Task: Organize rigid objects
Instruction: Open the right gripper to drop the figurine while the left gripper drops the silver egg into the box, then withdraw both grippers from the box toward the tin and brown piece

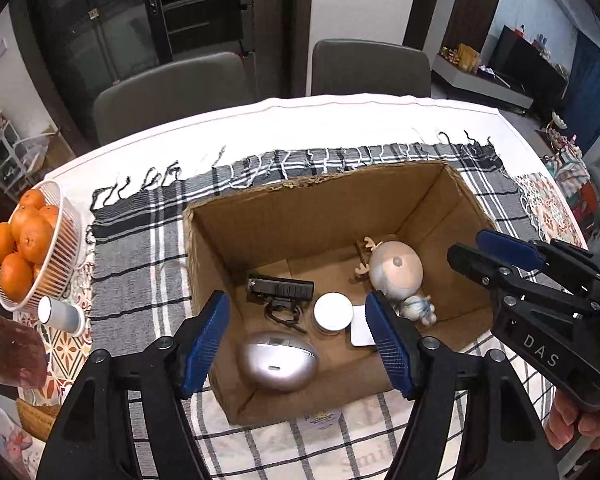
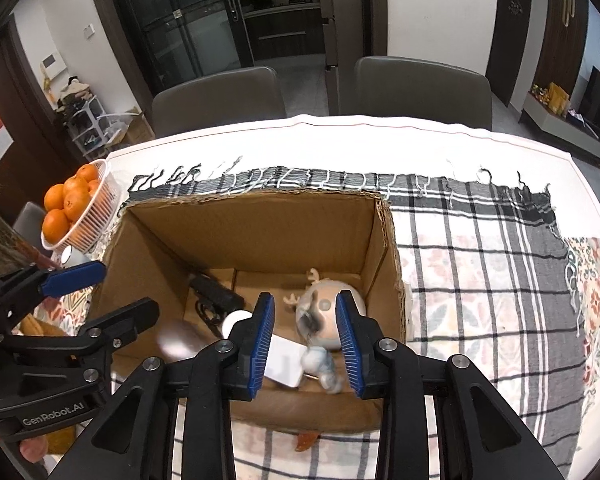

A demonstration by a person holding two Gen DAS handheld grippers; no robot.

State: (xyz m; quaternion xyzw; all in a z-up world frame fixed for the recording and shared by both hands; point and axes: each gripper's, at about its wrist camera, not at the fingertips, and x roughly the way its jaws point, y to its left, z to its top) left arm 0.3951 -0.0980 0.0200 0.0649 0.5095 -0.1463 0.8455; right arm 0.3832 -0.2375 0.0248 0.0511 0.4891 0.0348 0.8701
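An open cardboard box (image 1: 432,216) (image 2: 252,220) stands on the checked cloth. Inside lie a silver egg-shaped device (image 1: 277,366), a black bike light with strap (image 1: 281,289), a round white tin (image 1: 332,313), a flat white card (image 1: 362,330) (image 2: 286,366) and a reindeer doll (image 1: 396,270) (image 2: 324,316). My left gripper (image 1: 298,348) is open and empty above the box's near side. My right gripper (image 2: 306,344) is open and empty above the doll; it also shows in the left wrist view (image 1: 484,250).
A white basket of oranges (image 1: 56,248) (image 2: 96,208) sits at the table's left edge, with a small white cup (image 1: 60,315) beside it. Two grey chairs (image 1: 172,88) (image 1: 370,68) stand behind the table. A patterned mat (image 2: 596,280) lies at the right.
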